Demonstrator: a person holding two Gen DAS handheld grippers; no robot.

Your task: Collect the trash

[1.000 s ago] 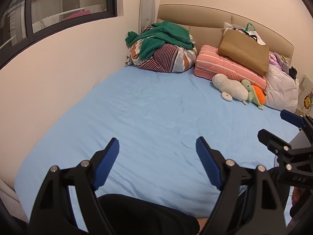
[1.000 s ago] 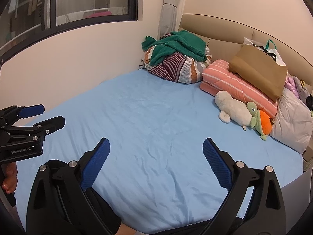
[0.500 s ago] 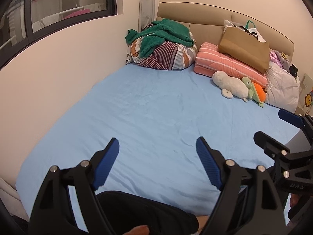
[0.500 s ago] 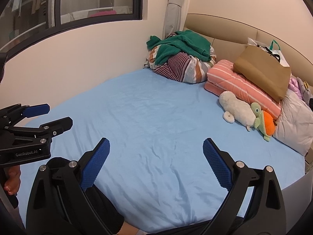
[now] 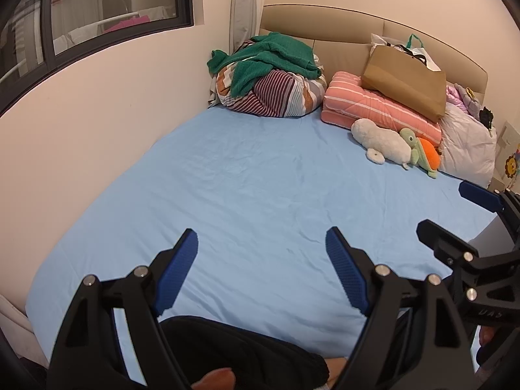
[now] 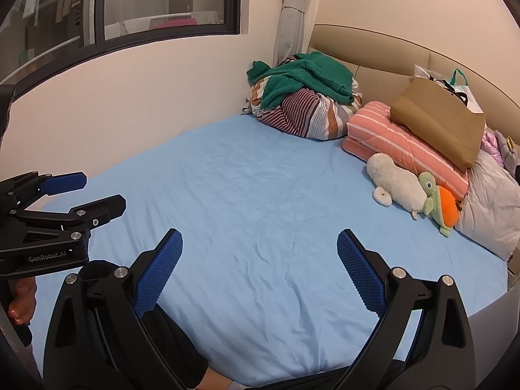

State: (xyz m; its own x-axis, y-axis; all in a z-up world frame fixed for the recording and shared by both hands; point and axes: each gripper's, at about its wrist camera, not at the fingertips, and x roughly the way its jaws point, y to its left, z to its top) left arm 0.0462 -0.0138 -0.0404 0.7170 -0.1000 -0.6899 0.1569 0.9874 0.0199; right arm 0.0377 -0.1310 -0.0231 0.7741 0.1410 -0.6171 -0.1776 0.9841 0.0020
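No loose trash shows on the blue bed sheet (image 5: pixel 253 188). My left gripper (image 5: pixel 261 237) is open and empty above the near end of the bed; it also shows at the left of the right wrist view (image 6: pixel 97 190). My right gripper (image 6: pixel 260 237) is open and empty over the bed's near edge; it also shows at the right of the left wrist view (image 5: pixel 445 208). A brown paper bag (image 5: pixel 406 81) with a white plastic bag (image 5: pixel 419 53) behind it leans on the headboard.
At the bed's head lie a striped bundle with a green towel (image 5: pixel 269 74), a folded pink striped blanket (image 5: pixel 377 107), a white plush (image 5: pixel 380 141), a turtle plush (image 5: pixel 422 156) and a pale pillow (image 5: pixel 468 146). A wall with a window (image 5: pixel 97 16) runs along the left.
Both grippers have drawn back and tilted slightly, so the head of the bed sits a little farther off in both views. Both stay open and empty.
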